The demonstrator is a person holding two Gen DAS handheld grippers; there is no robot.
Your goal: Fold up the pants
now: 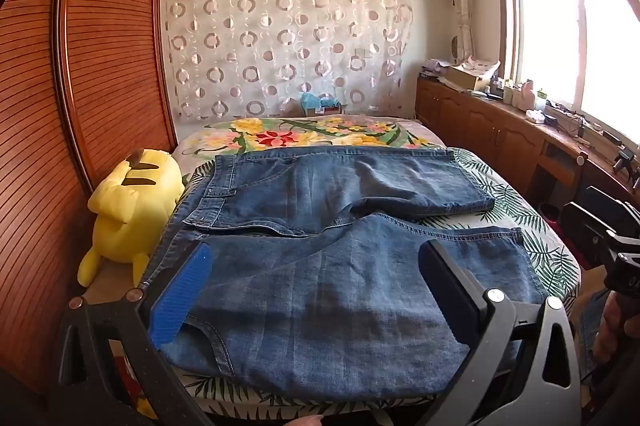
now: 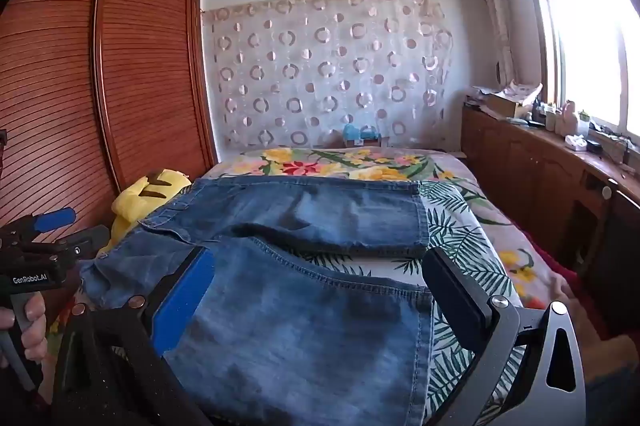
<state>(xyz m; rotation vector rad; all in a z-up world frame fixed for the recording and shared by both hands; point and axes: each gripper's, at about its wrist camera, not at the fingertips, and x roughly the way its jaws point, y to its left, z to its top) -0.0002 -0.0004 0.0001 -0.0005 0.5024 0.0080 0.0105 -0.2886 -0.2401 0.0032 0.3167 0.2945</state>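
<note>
Denim fills the foreground of both wrist views: the jeans (image 1: 320, 226) lie spread on the bed (image 1: 540, 238), waistband toward the bed's left edge beside a yellow plush toy (image 1: 132, 201), the two legs running toward the right edge with a strip of leaf-print sheet showing between them.

The left hand-held gripper (image 1: 316, 274) hangs over the near leg close to the waist, its blue-padded fingers (image 1: 180, 298) spread wide and pinching nothing. The right hand-held gripper (image 2: 320, 290) hovers over the near leg's hem end, jaws likewise spread and empty. Both are held low at the bed's near edge, pointing across it.

Likely risks: each gripper may catch only the top layer of denim, so the leg would open instead of folding. Uneven lifting could skew the leg across the other one. The waist sits near the plush toy, which could snag or get dragged.
</note>
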